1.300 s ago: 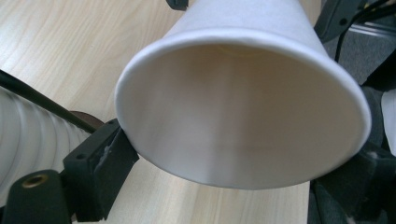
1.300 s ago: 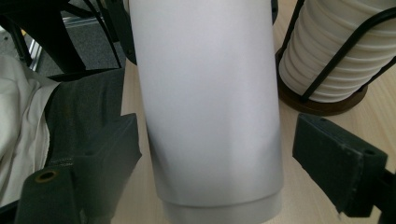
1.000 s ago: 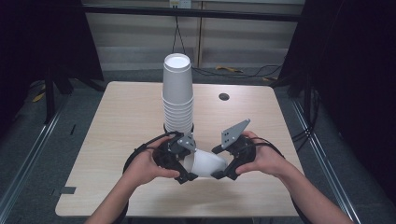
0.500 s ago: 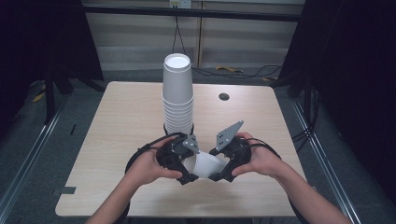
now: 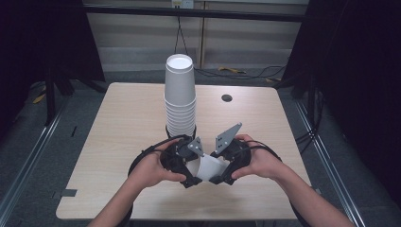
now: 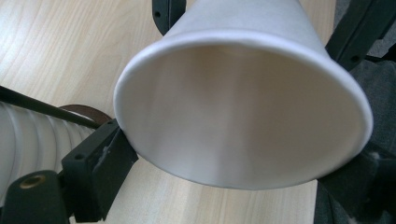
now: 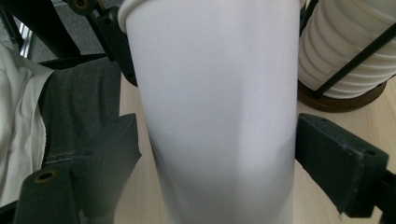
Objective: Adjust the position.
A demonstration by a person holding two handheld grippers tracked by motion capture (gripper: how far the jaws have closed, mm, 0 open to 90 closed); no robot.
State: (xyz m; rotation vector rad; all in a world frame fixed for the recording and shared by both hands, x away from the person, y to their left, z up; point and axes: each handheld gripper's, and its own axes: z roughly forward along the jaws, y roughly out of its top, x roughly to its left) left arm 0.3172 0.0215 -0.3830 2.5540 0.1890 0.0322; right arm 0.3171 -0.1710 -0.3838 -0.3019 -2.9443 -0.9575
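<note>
You hold one white cup on its side between your two grippers, at 6 o'clock from the cup stack. Its long axis runs 3 to 9, mouth toward 9. Left gripper pinches the rim; right gripper clamps the body.

Paper cup mostly hidden between hands (high view); base cut off in right gripper view.

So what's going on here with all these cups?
A person at a wooden table holds one white paper cup on its side between two hand-held grippers. The left gripper has the rim end between its jaws, and the right gripper has its jaws around the body. Behind them a tall stack of cups stands in a holder.
</note>
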